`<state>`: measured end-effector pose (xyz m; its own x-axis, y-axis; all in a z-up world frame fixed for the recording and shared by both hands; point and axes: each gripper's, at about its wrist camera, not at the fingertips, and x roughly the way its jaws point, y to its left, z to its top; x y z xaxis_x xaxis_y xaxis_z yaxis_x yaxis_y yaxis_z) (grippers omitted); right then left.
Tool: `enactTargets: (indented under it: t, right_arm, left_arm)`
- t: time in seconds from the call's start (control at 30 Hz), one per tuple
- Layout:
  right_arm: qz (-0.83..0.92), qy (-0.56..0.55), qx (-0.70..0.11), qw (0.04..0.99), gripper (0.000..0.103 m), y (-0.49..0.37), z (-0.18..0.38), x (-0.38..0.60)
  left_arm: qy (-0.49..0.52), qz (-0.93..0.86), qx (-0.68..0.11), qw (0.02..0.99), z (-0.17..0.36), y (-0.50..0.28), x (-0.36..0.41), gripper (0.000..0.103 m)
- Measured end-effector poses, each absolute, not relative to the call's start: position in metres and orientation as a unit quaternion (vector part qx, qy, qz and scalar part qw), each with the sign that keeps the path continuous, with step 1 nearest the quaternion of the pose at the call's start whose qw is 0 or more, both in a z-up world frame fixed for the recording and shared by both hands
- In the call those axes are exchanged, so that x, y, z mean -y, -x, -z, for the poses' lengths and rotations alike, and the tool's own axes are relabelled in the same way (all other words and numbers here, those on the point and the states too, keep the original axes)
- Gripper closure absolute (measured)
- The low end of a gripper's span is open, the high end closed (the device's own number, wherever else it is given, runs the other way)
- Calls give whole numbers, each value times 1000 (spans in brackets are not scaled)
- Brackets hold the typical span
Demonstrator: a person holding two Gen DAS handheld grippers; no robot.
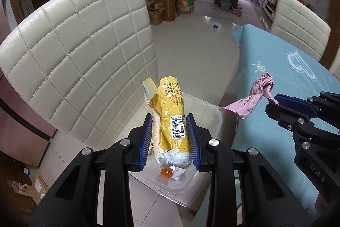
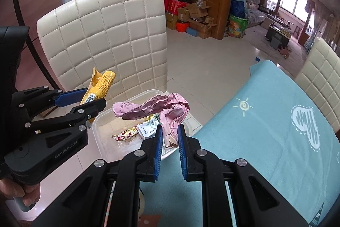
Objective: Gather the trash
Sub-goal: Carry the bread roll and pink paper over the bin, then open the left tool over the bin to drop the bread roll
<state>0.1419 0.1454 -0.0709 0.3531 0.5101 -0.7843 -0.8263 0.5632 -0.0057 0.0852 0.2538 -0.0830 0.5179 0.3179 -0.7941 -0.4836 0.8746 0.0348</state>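
Pale floor tiles and a cluttered living room lie behind a quilted cream chair (image 1: pixel 80 52), and on that chair's seat sits a clear plastic tub (image 1: pixel 216 118), the landmark for everything that matters. To the tub's right runs the worktop (image 2: pixel 265 120), covered in a light blue cloth.

Both pieces of trash are in the air above or beside the tub. The left claw (image 1: pixel 170 137) is partly closed, its blue pads pressed against the sides of a crumpled yellow wrapper (image 1: pixel 170 103), which stands upright directly over the tub's interior. The right claw (image 2: pixel 170 137) is narrowed onto the lower end of a crumpled pink paper (image 2: pixel 153 107); the paper's free end hangs out over the tub's near rim, on the worktop side. Inside the tub, a few small wrappers (image 2: pixel 136 131) already lie on the bottom, along with an orange scrap (image 1: pixel 166 172).

My reading is that the drop-off step is in hand: both items are lifted and brought to the tub, neither yet let go. The yellow wrapper looks ready to fall straight in once the left claw spreads. The pink paper seems to call for a short carry further over the tub's middle first, since a release near the rim could let it slide onto the chair seat or floor.
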Motion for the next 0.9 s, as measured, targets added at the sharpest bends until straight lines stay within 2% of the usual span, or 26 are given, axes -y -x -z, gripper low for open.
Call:
enactTargets:
  t: [0.47, 0.57, 0.63, 0.67, 0.9]
  right_arm:
    - [-434, 210, -399, 780, 88, -162, 91, -170]
    - [-435, 211, -402, 777, 88, -164, 96, -173]
    - [-436, 212, -404, 776, 88, -165, 99, -177]
    - [-436, 213, -405, 775, 88, -166, 100, -178]
    - [-441, 217, -413, 767, 88, -166, 111, -186]
  left_arm:
    - [89, -255, -437, 858, 95, -96, -275, 66]
    - [94, -265, -437, 854, 98, -96, -279, 53]
    - [94, -272, -437, 852, 100, -95, -282, 36]
    - [94, -278, -435, 852, 100, -94, -284, 32]
    - [101, -290, -434, 847, 102, -86, -290, 29]
